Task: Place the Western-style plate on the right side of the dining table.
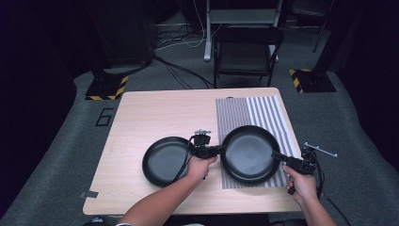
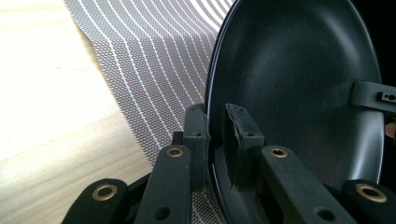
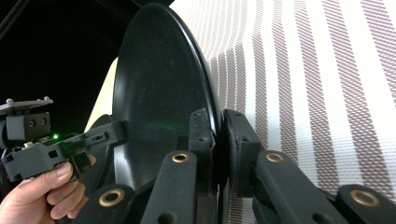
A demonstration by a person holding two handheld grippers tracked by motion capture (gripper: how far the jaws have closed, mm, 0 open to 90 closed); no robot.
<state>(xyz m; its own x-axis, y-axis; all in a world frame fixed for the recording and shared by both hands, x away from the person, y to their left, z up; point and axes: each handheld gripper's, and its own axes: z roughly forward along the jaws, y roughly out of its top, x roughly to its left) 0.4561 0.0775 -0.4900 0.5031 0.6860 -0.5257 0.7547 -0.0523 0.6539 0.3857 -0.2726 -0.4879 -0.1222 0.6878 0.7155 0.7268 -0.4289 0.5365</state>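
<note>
my left gripper (image 1: 221,150) pinches the thin near-left rim of the big round matte black pan (image 1: 248,154), my right gripper (image 1: 276,155) its opposite rim; it sits over the woven striped mat (image 1: 263,110), beside a smaller black pan (image 1: 164,161) on pale wood table (image 1: 150,113).

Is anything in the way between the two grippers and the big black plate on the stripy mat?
Nothing visible is. The left hand-held gripper and the right hand-held gripper each already pinch the rim of the big black plate, on opposite sides, over the striped mat.
</note>
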